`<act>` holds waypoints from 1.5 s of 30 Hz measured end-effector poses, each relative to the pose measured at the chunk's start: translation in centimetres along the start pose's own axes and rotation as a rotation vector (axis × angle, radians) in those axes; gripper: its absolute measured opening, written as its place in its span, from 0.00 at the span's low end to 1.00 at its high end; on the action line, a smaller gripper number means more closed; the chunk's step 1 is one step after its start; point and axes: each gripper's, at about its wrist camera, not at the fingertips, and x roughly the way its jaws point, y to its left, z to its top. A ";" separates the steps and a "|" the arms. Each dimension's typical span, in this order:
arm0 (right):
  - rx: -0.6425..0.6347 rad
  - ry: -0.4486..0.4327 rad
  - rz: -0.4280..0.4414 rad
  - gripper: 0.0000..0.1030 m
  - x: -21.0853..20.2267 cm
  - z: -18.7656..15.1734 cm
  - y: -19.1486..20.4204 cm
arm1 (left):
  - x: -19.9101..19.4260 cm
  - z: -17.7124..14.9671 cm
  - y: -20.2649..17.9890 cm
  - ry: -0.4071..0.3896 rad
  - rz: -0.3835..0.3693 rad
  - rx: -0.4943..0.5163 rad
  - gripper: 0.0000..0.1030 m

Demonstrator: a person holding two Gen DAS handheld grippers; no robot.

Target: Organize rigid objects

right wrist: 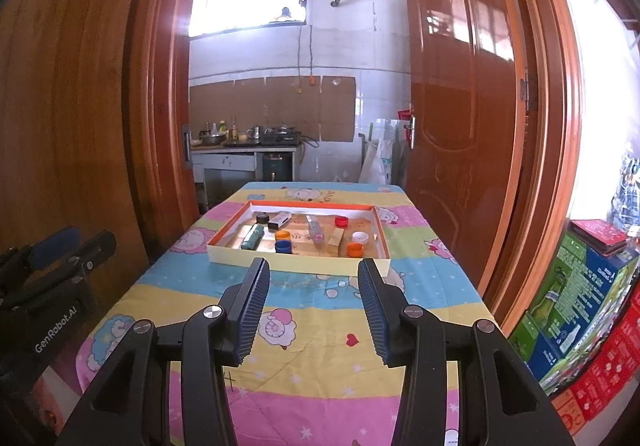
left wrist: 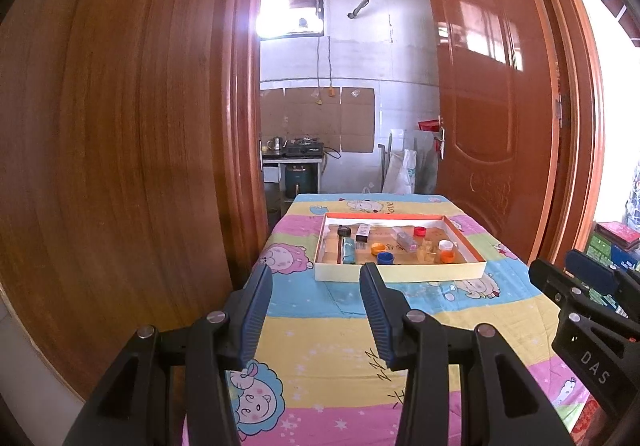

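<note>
A shallow cardboard tray (left wrist: 400, 272) with an orange rim sits on the table; it also shows in the right wrist view (right wrist: 298, 263). Inside lie bottle caps: blue (left wrist: 385, 257), orange (left wrist: 377, 247), red (left wrist: 419, 231) and white (right wrist: 359, 236). There are also a teal box (left wrist: 348, 249), a black-and-white box (right wrist: 279, 220), a clear box (right wrist: 315, 231) and a yellow block (right wrist: 335, 240). My left gripper (left wrist: 316, 278) is open and empty, short of the tray's near edge. My right gripper (right wrist: 313, 273) is open and empty, also short of the tray.
The table wears a pastel cartoon cloth (right wrist: 312, 330). A wooden panel (left wrist: 112, 146) stands close on the left, an open wooden door (right wrist: 460, 106) at the far right. Printed cartons (right wrist: 580, 306) are stacked right of the table. A kitchen counter (right wrist: 240, 144) lies beyond.
</note>
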 end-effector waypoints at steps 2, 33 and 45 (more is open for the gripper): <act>0.002 -0.001 0.003 0.46 -0.1 0.0 0.0 | -0.1 0.0 0.0 -0.001 -0.001 -0.001 0.44; -0.008 -0.005 0.005 0.46 -0.7 0.0 0.1 | -0.6 0.1 0.0 -0.003 -0.017 -0.006 0.44; -0.006 -0.002 0.006 0.46 -0.8 0.0 0.3 | -0.4 -0.1 -0.2 0.005 -0.025 -0.004 0.44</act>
